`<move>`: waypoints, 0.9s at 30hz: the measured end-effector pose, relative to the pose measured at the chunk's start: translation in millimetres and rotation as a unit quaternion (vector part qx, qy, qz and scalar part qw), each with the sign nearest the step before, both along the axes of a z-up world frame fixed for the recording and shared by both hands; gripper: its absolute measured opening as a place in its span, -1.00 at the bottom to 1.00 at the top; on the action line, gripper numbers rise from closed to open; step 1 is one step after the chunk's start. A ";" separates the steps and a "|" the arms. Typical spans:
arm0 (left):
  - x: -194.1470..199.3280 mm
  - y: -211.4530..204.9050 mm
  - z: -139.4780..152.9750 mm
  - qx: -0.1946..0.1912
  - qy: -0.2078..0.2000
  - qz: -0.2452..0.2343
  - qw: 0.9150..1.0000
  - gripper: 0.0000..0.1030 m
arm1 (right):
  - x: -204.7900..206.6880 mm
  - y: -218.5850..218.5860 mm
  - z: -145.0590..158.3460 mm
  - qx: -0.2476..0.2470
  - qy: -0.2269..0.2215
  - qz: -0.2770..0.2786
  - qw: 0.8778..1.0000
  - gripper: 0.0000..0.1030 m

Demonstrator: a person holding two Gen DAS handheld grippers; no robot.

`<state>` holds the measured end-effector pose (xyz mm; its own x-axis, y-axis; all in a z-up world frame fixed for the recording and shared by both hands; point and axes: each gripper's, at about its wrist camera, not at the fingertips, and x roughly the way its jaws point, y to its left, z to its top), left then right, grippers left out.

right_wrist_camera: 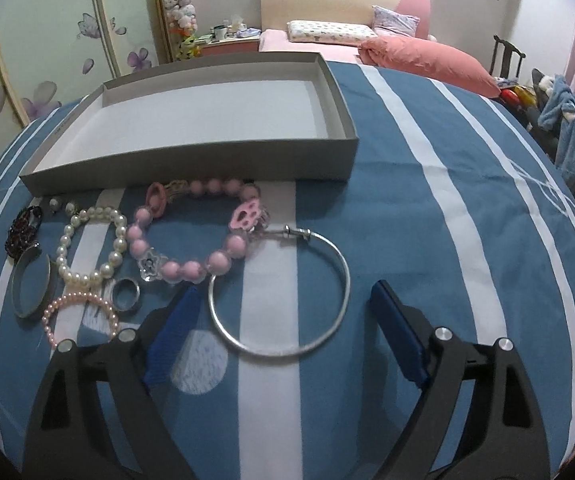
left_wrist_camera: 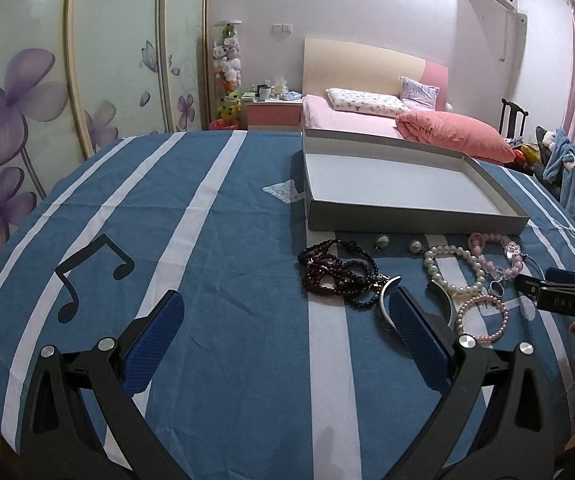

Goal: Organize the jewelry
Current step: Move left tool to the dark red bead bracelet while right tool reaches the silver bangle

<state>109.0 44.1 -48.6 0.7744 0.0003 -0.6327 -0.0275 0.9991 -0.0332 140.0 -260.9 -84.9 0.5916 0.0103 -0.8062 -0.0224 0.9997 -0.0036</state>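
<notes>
My right tongs (right_wrist_camera: pixel 283 300) hover spread, just above the desk (right_wrist_camera: pixel 467 216), straddling the silver bangle (right_wrist_camera: pixel 343 276) lying flat there. I judge it light, stiff and slippery, so I'd pinch across the thin wire away from its clasp. My left tongs (left_wrist_camera: pixel 287 308) also hang spread, beside the dark beads (left_wrist_camera: pixel 339 276). Beyond the jewelry sits the empty grey box (right_wrist_camera: pixel 191 160).

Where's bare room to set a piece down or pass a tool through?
The grey box is bare inside. Open cloth lies left of the dark bead strand, around the music-note print, and right of the silver bangle. It is crowded in front of the box: white pearl bracelet, pink bead bracelet, ring nearly touching.
</notes>
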 end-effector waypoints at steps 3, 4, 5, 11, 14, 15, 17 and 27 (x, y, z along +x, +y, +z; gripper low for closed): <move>3.0 -0.1 -1.7 0.002 0.004 -0.004 1.000 0.97 | -3.1 -0.8 2.7 0.002 -0.011 0.017 1.000 0.37; 4.7 -0.1 -2.6 0.002 0.007 -0.006 1.000 0.97 | -5.1 -0.6 3.7 -0.002 -0.010 0.019 1.000 0.37; 6.3 -0.1 -3.5 0.002 0.010 -0.009 1.000 0.97 | -7.9 -2.0 4.6 -0.001 -0.009 0.021 1.000 0.37; 17.3 0.1 -8.7 0.001 0.026 -0.017 1.000 0.95 | -27.5 -11.3 6.9 -0.001 -0.003 0.030 1.000 0.37; 26.0 -1.0 -12.2 0.003 0.037 -0.022 0.999 0.80 | -35.2 -10.8 7.5 0.000 -0.001 0.033 0.999 0.36; 29.2 -1.5 -13.9 0.004 0.043 -0.023 0.999 0.69 | -36.2 -10.2 7.2 0.000 -0.001 0.034 0.999 0.36; 34.0 -2.2 -16.9 0.000 0.055 -0.028 0.998 0.53 | -39.1 -9.5 6.2 0.000 -0.002 0.034 0.999 0.36; 71.8 7.6 -25.1 -0.083 0.106 -0.046 0.990 -0.09 | -40.8 -10.5 5.6 0.001 -0.012 0.035 0.999 0.37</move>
<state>180.9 51.6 -73.6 0.6171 -0.1810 -0.7658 0.0387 0.9790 -0.2002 99.3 -271.4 -79.3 0.6082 0.0528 -0.7920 -0.0913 0.9958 -0.0037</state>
